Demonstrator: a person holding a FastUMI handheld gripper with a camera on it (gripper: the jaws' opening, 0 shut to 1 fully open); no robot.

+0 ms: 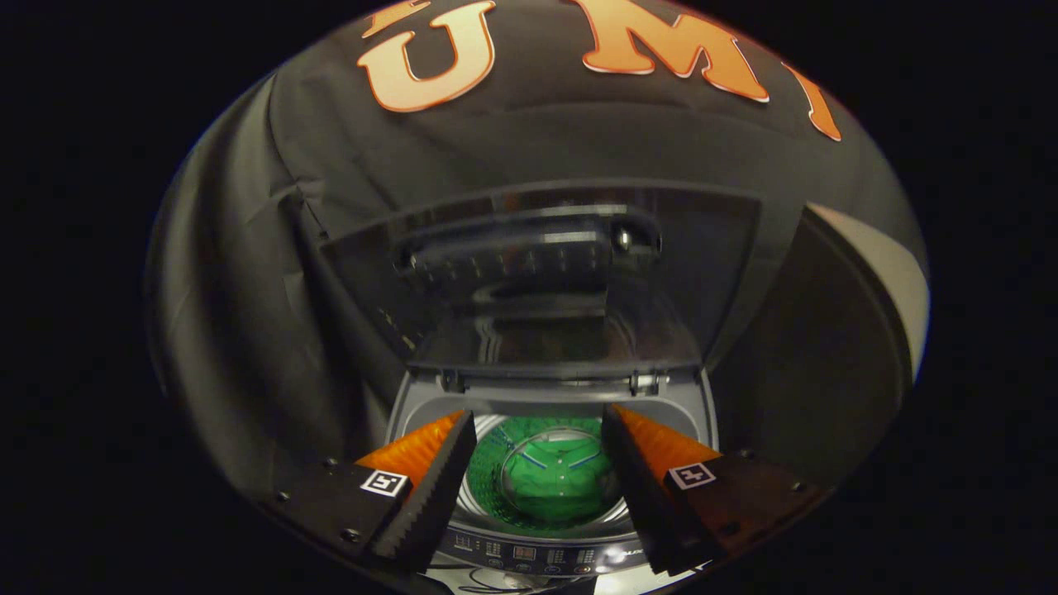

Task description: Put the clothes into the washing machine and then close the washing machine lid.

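Note:
A top-loading washing machine stands just ahead of and below my fingers. Its see-through lid is raised upright on two hinges at the back of the tub opening. Down inside the drum lies a green garment, seen between my fingers and well below them. My gripper is open above the drum mouth, with nothing between the fingers. One fingertip sits over the drum's left rim, the other over its right rim.
The machine's control panel with buttons and small displays runs along its near edge, under my fingers. Black booth cloth hangs close behind and to both sides of the machine. A pale panel stands off to the right.

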